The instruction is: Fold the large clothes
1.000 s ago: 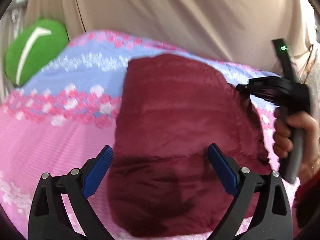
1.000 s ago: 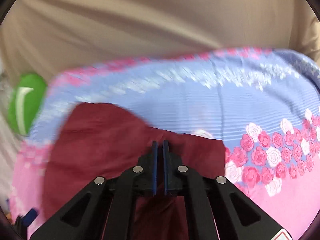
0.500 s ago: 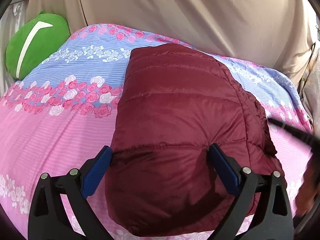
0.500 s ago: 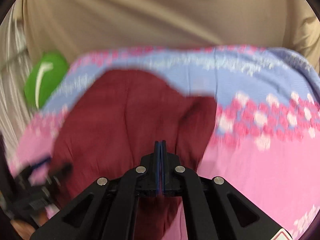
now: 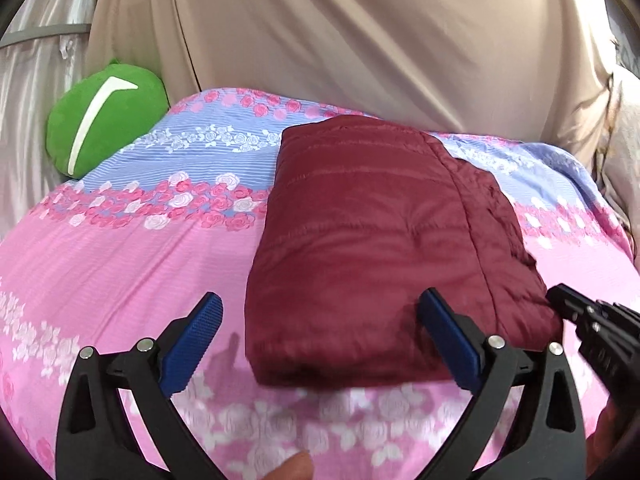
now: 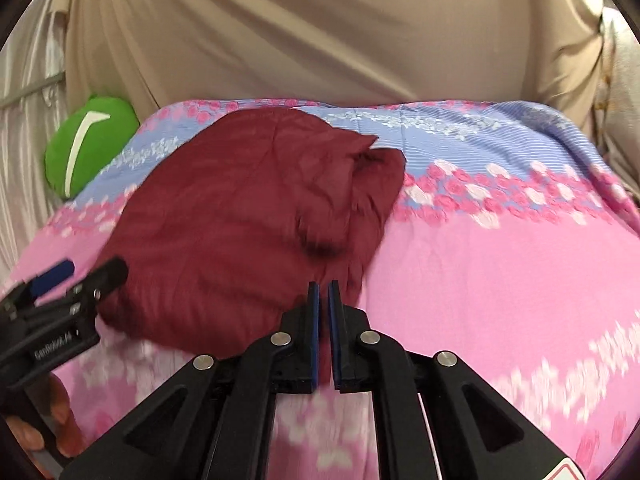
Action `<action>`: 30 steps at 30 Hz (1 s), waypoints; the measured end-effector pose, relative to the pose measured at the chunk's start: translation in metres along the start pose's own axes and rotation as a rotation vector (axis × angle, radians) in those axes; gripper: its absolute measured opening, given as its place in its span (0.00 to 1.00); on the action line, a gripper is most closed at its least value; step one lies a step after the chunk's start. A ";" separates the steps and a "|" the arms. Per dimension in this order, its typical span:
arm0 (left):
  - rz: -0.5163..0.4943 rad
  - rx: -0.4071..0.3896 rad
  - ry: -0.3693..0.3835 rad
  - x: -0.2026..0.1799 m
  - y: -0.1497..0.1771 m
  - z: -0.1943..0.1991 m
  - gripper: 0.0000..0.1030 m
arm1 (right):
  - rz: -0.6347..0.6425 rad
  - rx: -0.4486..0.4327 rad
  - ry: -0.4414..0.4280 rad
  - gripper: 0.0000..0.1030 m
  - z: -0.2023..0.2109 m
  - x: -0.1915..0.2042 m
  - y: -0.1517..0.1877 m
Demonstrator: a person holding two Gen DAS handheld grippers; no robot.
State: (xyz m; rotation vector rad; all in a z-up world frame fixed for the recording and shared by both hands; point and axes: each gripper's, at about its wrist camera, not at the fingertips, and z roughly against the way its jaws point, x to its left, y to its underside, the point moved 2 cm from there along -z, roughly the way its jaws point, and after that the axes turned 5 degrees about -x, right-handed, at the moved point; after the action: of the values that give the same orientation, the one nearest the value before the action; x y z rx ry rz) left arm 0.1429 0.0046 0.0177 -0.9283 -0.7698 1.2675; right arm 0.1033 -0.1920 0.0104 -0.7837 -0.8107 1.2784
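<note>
Maroon jacket (image 5: 372, 248) folded on bedspread (image 5: 120, 264), left tongs (image 5: 320, 344) spread empty, right tongs (image 6: 323, 300) nearly closed, empty.

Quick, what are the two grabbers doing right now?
Left gripper: open, holding nothing, near the folded red jacket.
Right gripper: almost shut, a thin gap between its fingers, holding nothing.

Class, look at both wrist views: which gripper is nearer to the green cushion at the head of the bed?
Left. The left gripper sits at the jacket's near-left edge, on the green cushion's side; the right gripper is at the jacket's far side.
</note>
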 end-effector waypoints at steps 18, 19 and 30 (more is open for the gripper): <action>-0.009 0.017 -0.020 -0.008 0.031 0.024 0.95 | 0.035 0.014 0.080 0.39 0.023 0.029 0.037; -0.013 0.026 -0.025 -0.009 0.033 0.025 0.95 | 0.043 0.017 0.086 0.39 0.024 0.032 0.038; -0.002 0.099 -0.057 -0.007 0.047 0.031 0.95 | 0.034 0.036 0.102 0.43 0.034 0.041 0.050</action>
State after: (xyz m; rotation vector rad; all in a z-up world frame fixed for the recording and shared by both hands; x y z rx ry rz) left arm 0.0942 0.0044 -0.0109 -0.8148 -0.7455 1.3232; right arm 0.0537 -0.1438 -0.0122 -0.8300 -0.6931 1.2689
